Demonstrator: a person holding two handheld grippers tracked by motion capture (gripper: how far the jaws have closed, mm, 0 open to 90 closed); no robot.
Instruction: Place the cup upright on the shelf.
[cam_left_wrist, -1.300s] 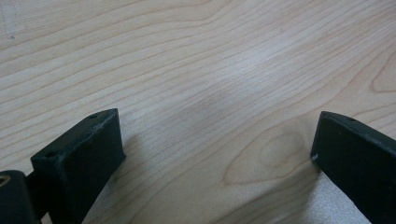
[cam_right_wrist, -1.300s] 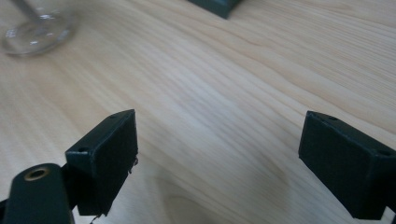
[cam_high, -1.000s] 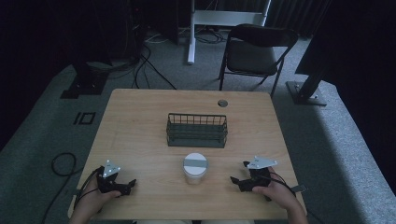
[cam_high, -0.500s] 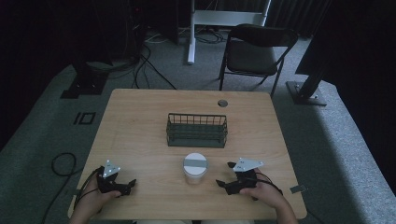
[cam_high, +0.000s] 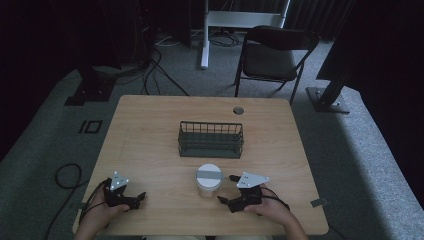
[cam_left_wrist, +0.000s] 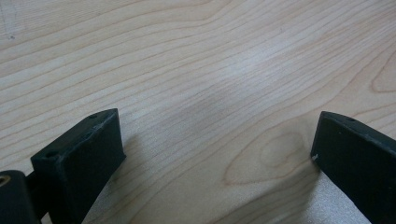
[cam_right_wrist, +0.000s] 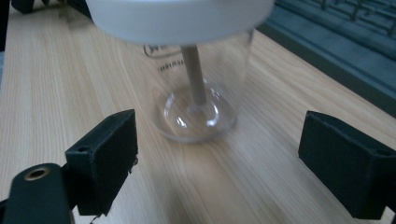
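A clear jar (cam_high: 208, 181) with a white lid stands near the table's front middle; in the right gripper view the jar (cam_right_wrist: 196, 93) has a thin wooden stick standing inside it. My right gripper (cam_high: 226, 189) lies just right of the jar, open, its jaws wide apart on either side of the jar's base without touching it (cam_right_wrist: 219, 154). My left gripper (cam_high: 140, 196) rests at the front left of the table, open, with bare wood between its jaws (cam_left_wrist: 215, 154).
A dark wire basket (cam_high: 211, 140) stands behind the jar at the table's centre. The table (cam_high: 150, 130) has a cable grommet (cam_high: 238, 110) at its far edge. A folding chair (cam_high: 272, 55) stands beyond the table.
My right gripper has moved left along the front of the table toward the jar. The left gripper and the jar have stayed put.
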